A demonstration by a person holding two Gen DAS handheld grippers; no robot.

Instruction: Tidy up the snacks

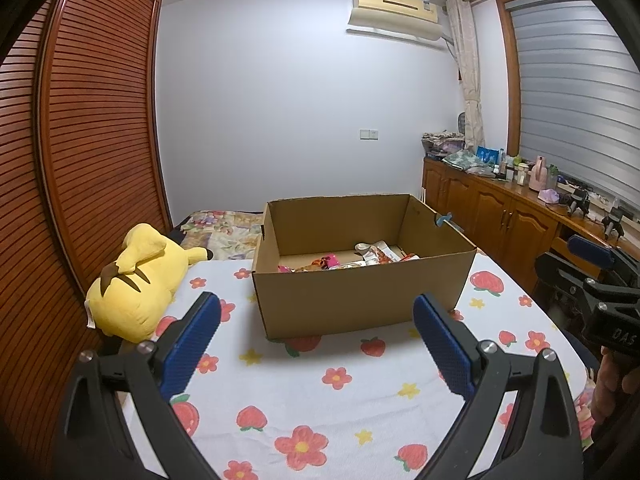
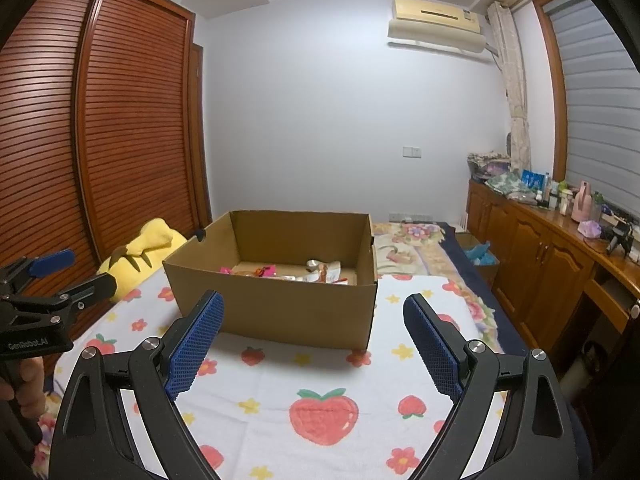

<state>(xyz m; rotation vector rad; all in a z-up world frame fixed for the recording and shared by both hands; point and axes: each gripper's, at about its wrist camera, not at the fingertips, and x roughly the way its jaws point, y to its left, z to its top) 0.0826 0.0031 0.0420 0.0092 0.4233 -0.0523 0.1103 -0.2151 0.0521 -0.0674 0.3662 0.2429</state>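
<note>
An open cardboard box (image 1: 352, 300) stands on a white cloth printed with strawberries and flowers (image 1: 320, 392). Several snack packets (image 1: 372, 258) lie on its floor, pink, orange and white. The box also shows in the right wrist view (image 2: 280, 308) with the snack packets (image 2: 316, 272) inside. My left gripper (image 1: 316, 316) is open and empty, a short way in front of the box. My right gripper (image 2: 314, 316) is open and empty, also in front of the box. Each gripper shows at the edge of the other's view.
A yellow plush toy (image 1: 136, 288) lies left of the box against a slatted wooden wardrobe (image 1: 80, 160). A wooden cabinet (image 1: 500, 216) with bottles and clutter runs along the right wall. A floral quilt (image 2: 412, 248) lies behind the box.
</note>
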